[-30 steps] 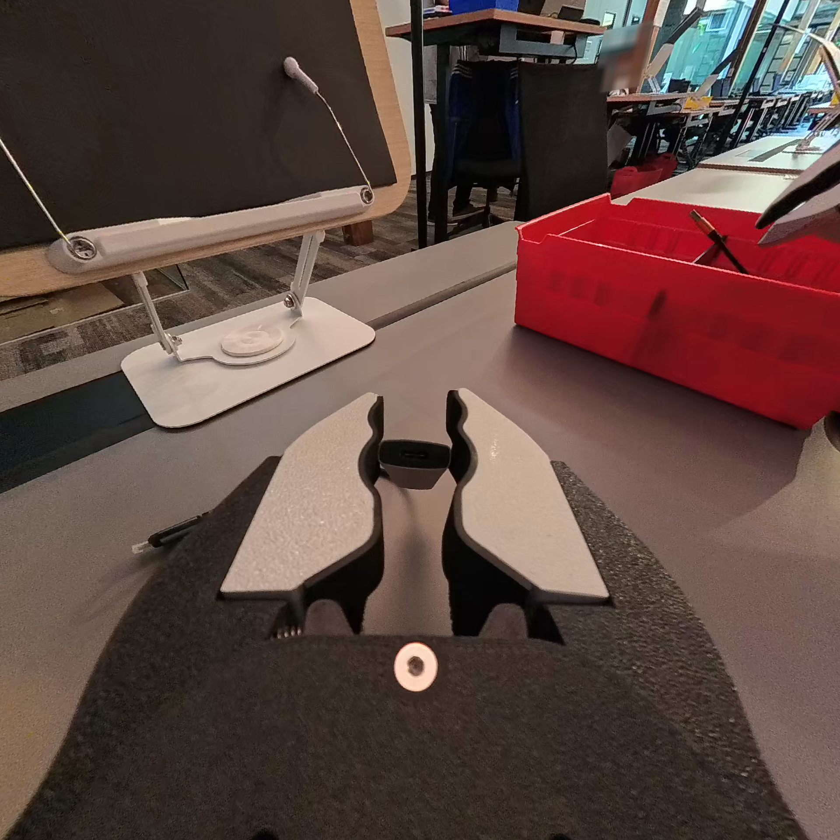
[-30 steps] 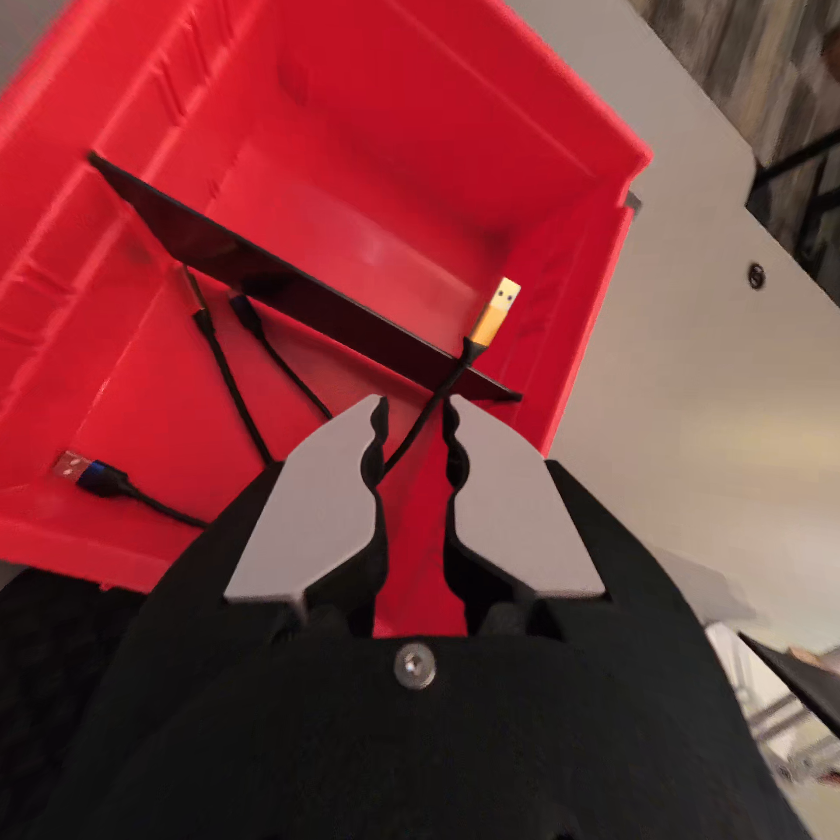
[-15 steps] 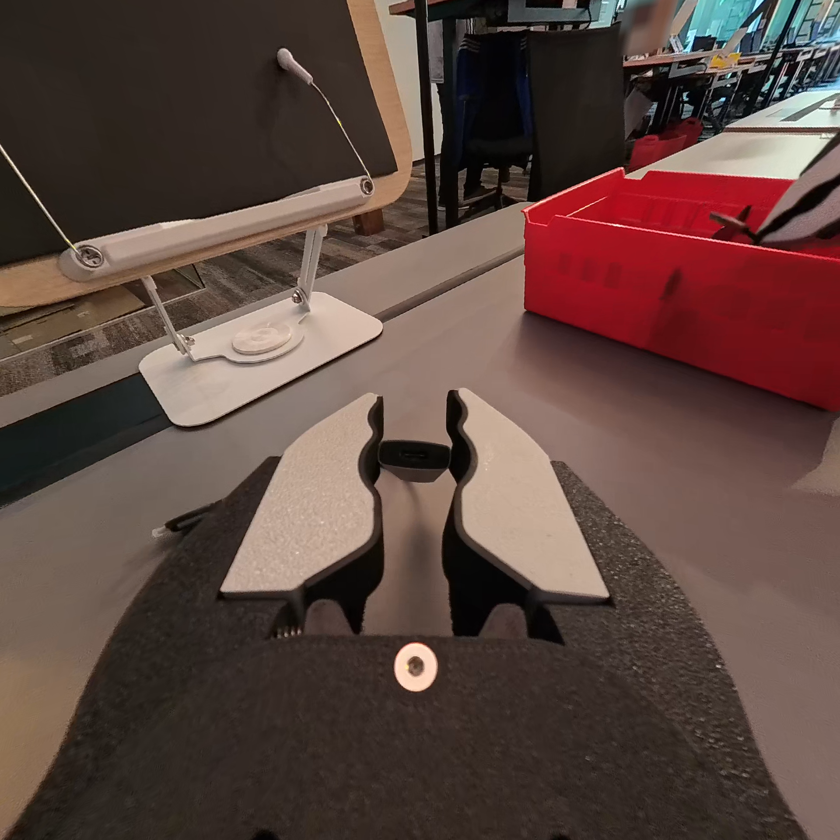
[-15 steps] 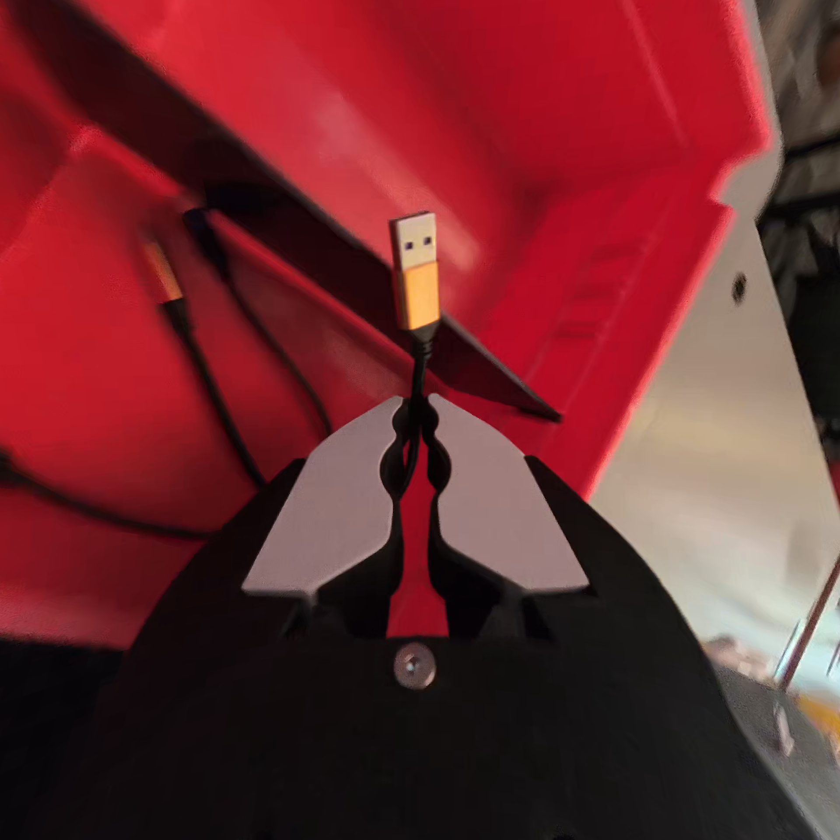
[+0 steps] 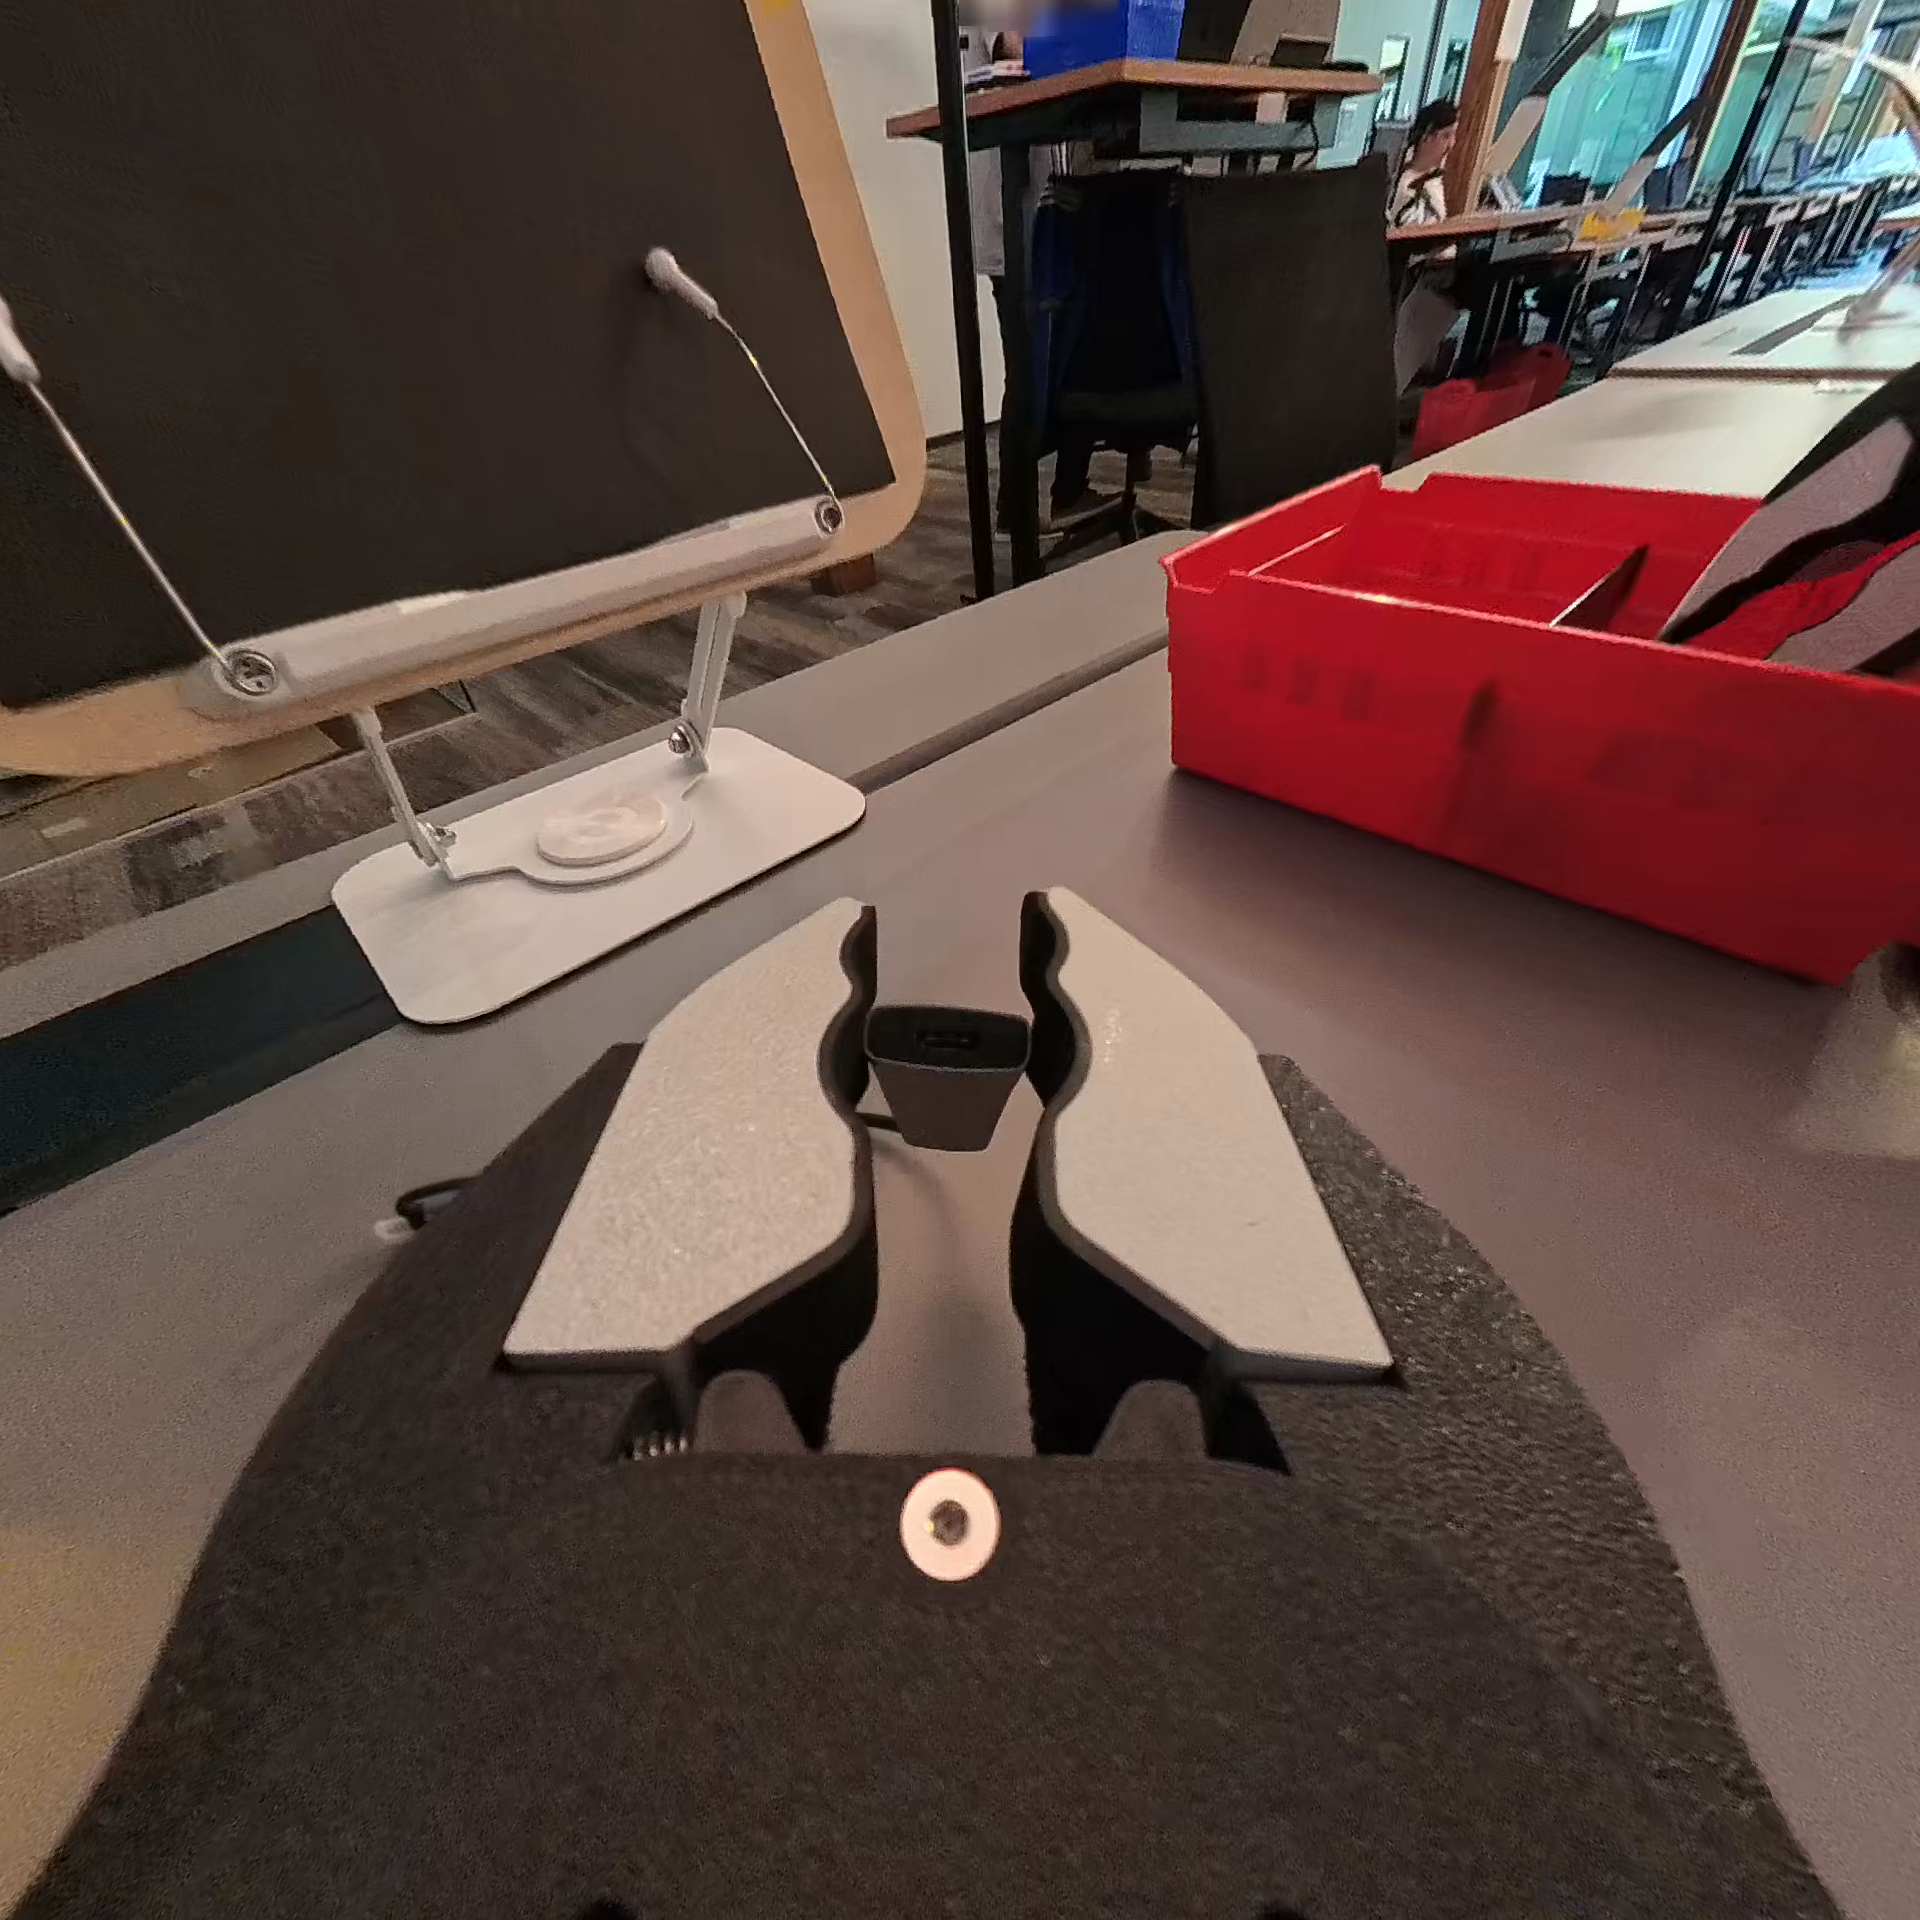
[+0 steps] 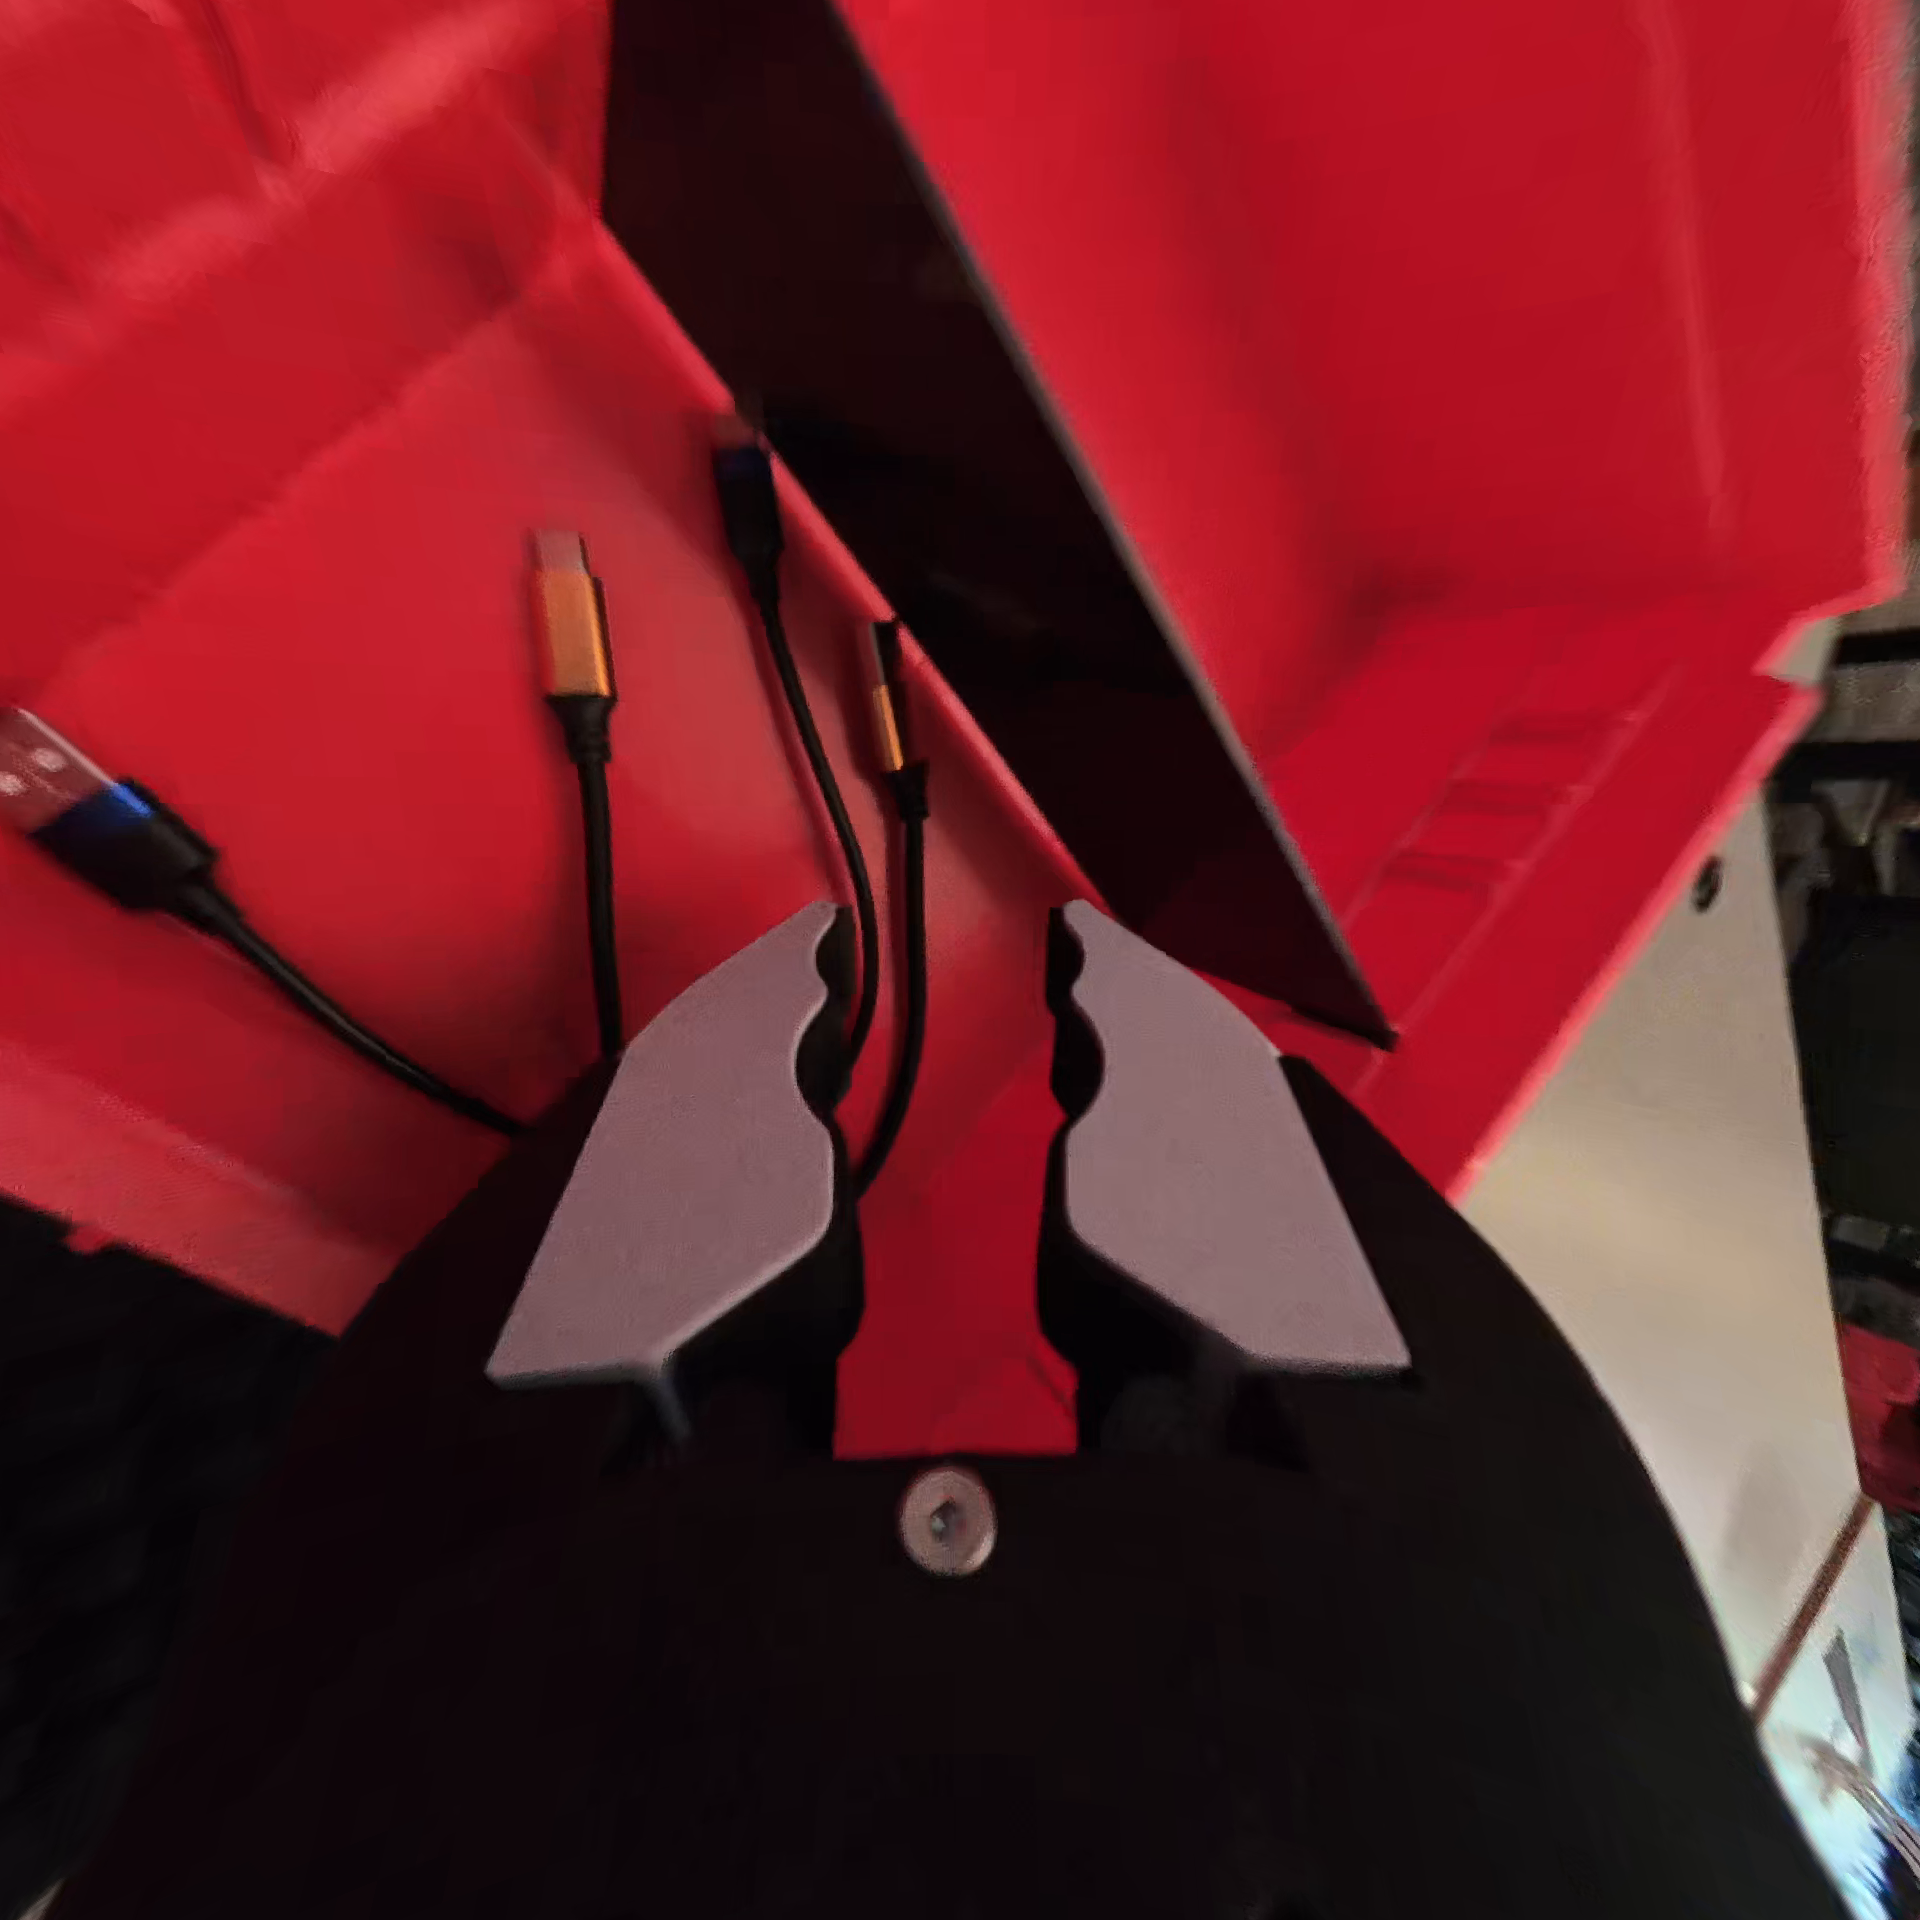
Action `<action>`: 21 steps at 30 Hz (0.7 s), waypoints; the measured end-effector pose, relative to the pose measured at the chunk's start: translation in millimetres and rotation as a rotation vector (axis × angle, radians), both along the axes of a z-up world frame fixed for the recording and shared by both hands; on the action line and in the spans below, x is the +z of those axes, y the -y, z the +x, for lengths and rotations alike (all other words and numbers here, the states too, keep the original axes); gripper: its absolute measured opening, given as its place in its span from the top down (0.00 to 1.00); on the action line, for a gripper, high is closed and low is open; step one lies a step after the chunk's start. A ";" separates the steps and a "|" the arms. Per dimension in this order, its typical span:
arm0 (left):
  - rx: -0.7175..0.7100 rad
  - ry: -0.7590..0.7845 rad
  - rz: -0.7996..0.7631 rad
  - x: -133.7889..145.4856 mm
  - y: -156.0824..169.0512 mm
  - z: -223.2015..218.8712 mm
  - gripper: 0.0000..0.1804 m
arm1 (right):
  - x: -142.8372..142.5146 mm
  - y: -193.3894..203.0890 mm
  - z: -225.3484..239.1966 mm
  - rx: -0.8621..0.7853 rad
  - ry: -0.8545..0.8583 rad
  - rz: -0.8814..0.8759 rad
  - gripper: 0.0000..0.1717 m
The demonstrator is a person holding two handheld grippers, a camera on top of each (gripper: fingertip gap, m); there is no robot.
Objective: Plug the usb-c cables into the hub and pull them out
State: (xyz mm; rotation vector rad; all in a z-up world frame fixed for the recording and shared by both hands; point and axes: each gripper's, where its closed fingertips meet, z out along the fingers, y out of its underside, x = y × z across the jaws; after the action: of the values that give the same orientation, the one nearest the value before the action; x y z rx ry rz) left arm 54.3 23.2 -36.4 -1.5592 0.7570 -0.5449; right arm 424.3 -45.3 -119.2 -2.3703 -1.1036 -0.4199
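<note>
At lower centre, the left gripper clamps the grey hub port-forward for plugging, while the right gripper gapes empty over cables in the red bin.

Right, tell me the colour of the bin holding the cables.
Red bin, clearest in the right wrist view.

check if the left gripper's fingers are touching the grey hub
Touching. The left wrist view shows the hub wedged between both fingers of the left gripper, no gap visible on either side.
</note>
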 end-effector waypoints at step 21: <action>-0.135 0.123 -0.017 37.8 31.5 13.0 0.86 | 67.6 -23.8 -349.4 0.514 -0.670 0.590 0.75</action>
State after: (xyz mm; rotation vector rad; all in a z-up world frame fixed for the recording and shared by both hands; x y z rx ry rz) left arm 67.3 -8.3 1.5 -1.4824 0.7687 -0.7415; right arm 74.9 -21.5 -51.5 -1.4606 -1.0179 0.2078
